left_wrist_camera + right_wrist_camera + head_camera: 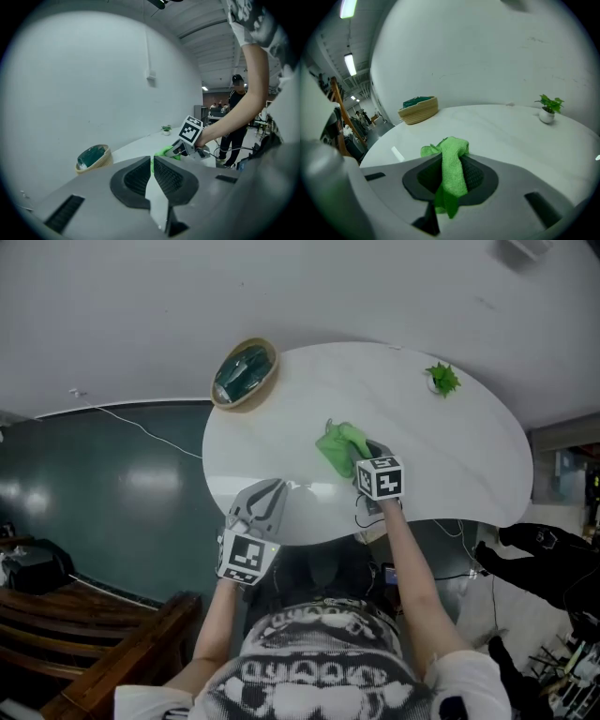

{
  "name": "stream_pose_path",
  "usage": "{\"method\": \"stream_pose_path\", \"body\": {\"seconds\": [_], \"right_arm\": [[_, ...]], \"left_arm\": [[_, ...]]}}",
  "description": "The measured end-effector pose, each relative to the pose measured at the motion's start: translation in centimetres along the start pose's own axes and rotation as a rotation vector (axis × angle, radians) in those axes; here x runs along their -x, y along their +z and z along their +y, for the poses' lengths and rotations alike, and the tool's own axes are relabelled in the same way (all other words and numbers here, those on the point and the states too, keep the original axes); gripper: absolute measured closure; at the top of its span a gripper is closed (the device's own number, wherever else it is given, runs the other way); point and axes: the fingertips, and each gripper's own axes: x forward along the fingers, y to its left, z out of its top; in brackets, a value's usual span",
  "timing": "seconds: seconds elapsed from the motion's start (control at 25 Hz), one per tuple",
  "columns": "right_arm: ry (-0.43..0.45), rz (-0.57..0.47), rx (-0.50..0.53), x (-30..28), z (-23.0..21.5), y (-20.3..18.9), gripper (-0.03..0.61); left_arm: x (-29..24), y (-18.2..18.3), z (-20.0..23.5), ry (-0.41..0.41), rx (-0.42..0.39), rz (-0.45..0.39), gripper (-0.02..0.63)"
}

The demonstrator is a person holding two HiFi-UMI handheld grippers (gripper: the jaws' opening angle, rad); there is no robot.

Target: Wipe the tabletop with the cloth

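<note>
A bright green cloth (339,446) lies bunched on the white oval tabletop (450,456), near its front middle. My right gripper (368,455) is shut on the cloth (451,169), which hangs folded between the jaws and spills over their front. My left gripper (269,491) hovers over the table's front left edge, its jaws shut with nothing between them (152,174). In the left gripper view the right gripper (177,149) and the cloth (164,152) show ahead.
A woven basket (245,373) with a dark green item inside sits at the table's far left edge. A small potted plant (442,380) stands at the far right. A wooden bench (84,634) is on the dark floor at left. A person (236,117) stands in the background.
</note>
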Motion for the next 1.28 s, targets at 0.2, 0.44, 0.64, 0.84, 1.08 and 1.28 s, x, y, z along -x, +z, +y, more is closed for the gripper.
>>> {"method": "stream_pose_path", "body": {"seconds": [0.2, 0.44, 0.64, 0.84, 1.08, 1.28], "right_arm": [[-0.052, 0.003, -0.017, 3.5, -8.9, -1.5, 0.514], [-0.124, 0.014, -0.033, 8.5, -20.5, -4.0, 0.514], [-0.211, 0.037, -0.057, 13.1, -30.4, -6.8, 0.514], [-0.308, 0.059, -0.073, 17.7, -39.8, -9.1, 0.514], [-0.407, 0.087, -0.091, 22.6, -48.4, -11.5, 0.514], [-0.475, 0.118, -0.092, 26.1, -53.2, -13.6, 0.514]], "left_arm": [[-4.7, 2.9, -5.1, -0.019, 0.009, -0.014, 0.594], [-10.6, 6.7, -11.9, -0.041, -0.001, -0.039, 0.594], [-14.1, 9.3, -16.6, -0.052, -0.011, -0.049, 0.594], [-16.7, 10.3, -20.0, -0.055, -0.013, -0.032, 0.594], [-18.6, 11.0, -23.1, -0.063, -0.024, -0.009, 0.594], [-19.1, 11.4, -24.6, -0.060, -0.026, 0.001, 0.594]]}}
